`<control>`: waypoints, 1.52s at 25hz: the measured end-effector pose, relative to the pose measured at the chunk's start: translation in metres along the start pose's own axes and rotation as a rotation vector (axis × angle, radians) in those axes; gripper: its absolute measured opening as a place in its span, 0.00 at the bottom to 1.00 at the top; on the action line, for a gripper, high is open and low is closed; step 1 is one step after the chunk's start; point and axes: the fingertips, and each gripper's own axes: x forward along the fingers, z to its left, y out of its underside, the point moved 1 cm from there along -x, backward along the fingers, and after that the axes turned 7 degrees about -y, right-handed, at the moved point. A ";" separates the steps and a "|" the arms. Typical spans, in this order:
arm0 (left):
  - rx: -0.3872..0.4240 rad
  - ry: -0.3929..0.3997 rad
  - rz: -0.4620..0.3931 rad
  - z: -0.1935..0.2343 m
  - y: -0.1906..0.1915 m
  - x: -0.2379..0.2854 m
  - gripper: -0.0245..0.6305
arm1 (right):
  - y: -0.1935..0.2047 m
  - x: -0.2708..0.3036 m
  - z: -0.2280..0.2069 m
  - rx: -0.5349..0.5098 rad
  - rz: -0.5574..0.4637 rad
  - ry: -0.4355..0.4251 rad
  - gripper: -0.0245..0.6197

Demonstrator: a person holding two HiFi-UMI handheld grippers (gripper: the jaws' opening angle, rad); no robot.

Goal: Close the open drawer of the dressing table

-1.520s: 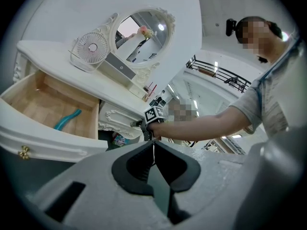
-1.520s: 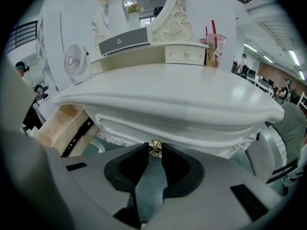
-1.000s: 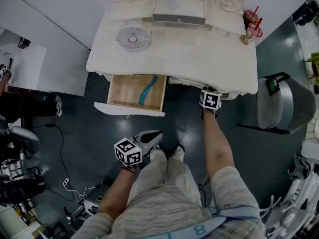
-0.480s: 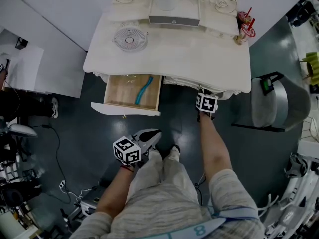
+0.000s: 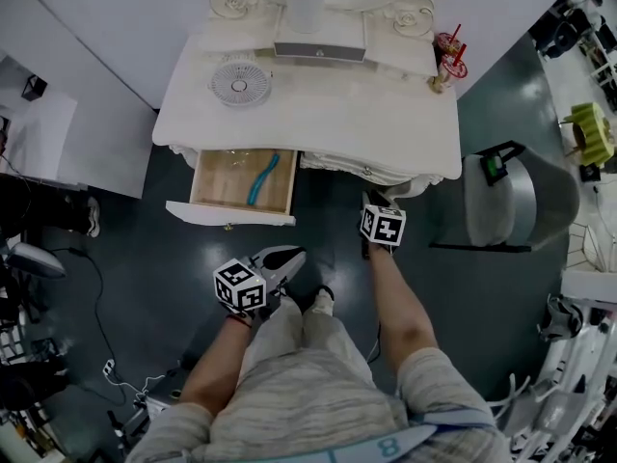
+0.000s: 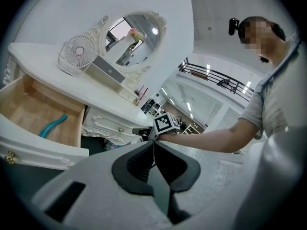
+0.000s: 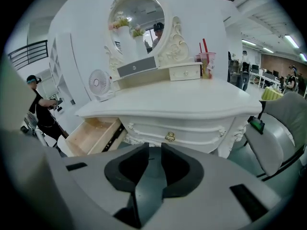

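The white dressing table (image 5: 328, 114) stands ahead of me. Its left drawer (image 5: 231, 189) is pulled out, showing a wooden bottom with a teal object (image 5: 260, 178) lying in it. My left gripper (image 5: 289, 255) hangs shut over the dark floor, below and right of the drawer front and apart from it. In the left gripper view the drawer (image 6: 33, 116) is at the left, beyond the shut left gripper (image 6: 153, 143). My right gripper (image 5: 374, 201) is by the table's front edge, right of the drawer. Its jaws (image 7: 154, 146) stand a narrow gap apart, holding nothing, facing a closed drawer's gold knob (image 7: 170, 137).
On the tabletop stand a small white fan (image 5: 239, 82), an oval mirror (image 7: 136, 20) and a cup with red straws (image 5: 446, 56). A grey chair (image 5: 516, 201) stands to the right. Cables (image 5: 106, 297) and a person's leg (image 5: 43, 210) lie to the left.
The table and drawer sit higher and further left in the head view than a second ago. Both grippers shifted slightly left with them. The drawer stays open.
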 end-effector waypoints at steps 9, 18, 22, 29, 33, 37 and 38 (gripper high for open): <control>0.057 0.051 -0.018 -0.025 -0.022 -0.001 0.06 | -0.012 -0.066 0.044 0.022 -0.115 -0.108 0.15; 0.096 0.085 -0.022 -0.045 -0.031 -0.009 0.06 | -0.037 -0.134 0.084 -0.003 -0.246 -0.206 0.11; 0.112 0.097 -0.036 -0.055 -0.039 -0.014 0.06 | -0.044 -0.164 0.098 -0.027 -0.306 -0.238 0.08; 0.138 0.114 -0.063 -0.069 -0.054 -0.022 0.06 | -0.042 -0.201 0.122 -0.012 -0.347 -0.299 0.06; 0.149 0.124 -0.064 -0.076 -0.055 -0.027 0.06 | -0.037 -0.212 0.132 -0.003 -0.345 -0.320 0.05; 0.155 0.137 -0.062 -0.084 -0.055 -0.030 0.06 | -0.030 -0.216 0.137 -0.002 -0.330 -0.330 0.05; 0.157 0.139 -0.059 -0.085 -0.055 -0.030 0.06 | -0.029 -0.217 0.138 -0.006 -0.325 -0.330 0.05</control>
